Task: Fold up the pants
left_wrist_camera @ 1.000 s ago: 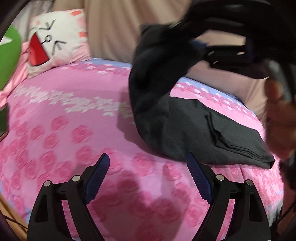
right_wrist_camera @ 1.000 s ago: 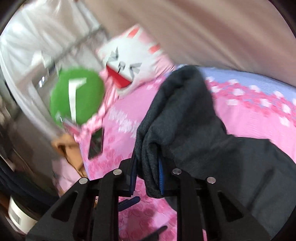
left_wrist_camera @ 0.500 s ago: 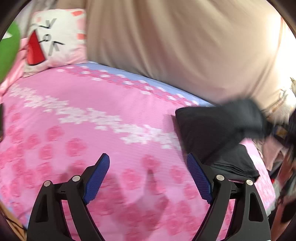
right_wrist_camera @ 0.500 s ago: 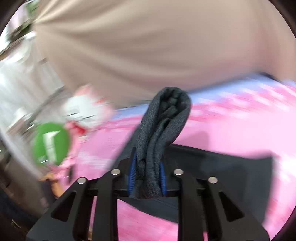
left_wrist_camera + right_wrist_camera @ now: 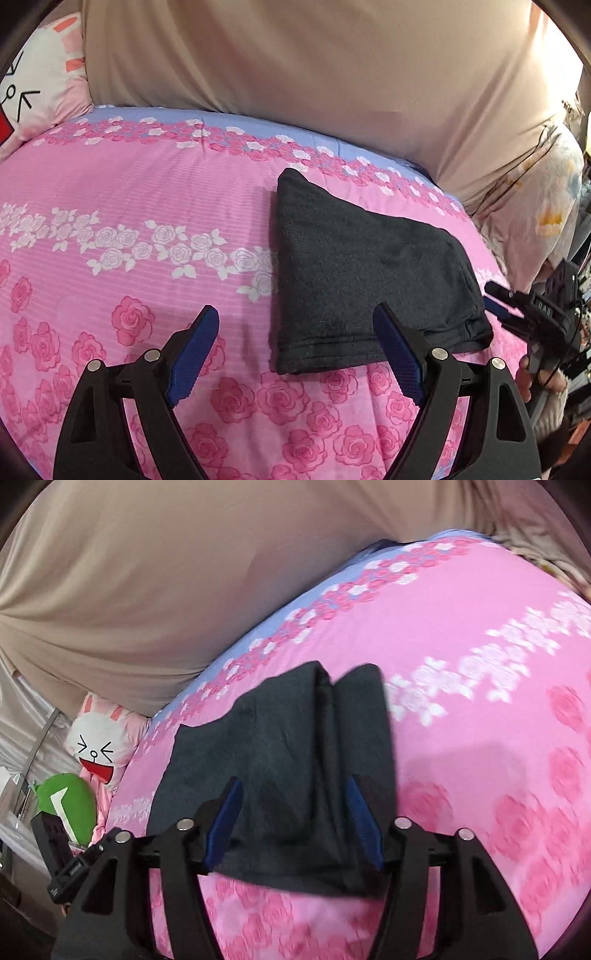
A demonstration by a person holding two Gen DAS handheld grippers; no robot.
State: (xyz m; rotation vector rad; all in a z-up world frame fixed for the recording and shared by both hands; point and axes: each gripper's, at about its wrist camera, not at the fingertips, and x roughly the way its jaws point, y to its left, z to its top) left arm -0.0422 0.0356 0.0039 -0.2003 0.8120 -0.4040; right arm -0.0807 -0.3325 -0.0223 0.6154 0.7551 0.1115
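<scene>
Now folded pants [image 5: 280, 760] lie between right hand-held gripper [image 5: 293, 812] fingers.

A bed [image 5: 155, 192] is covered with a pink rose-patterned sheet [image 5: 110, 258]; folded dark grey pants [image 5: 354, 266] are laid flat on it, and a rabbit-face pillow [image 5: 101, 747] is propped at its head

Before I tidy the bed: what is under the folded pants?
The pink rose bedsheet shows all around the dark pants; anything directly beneath them is covered.
</scene>
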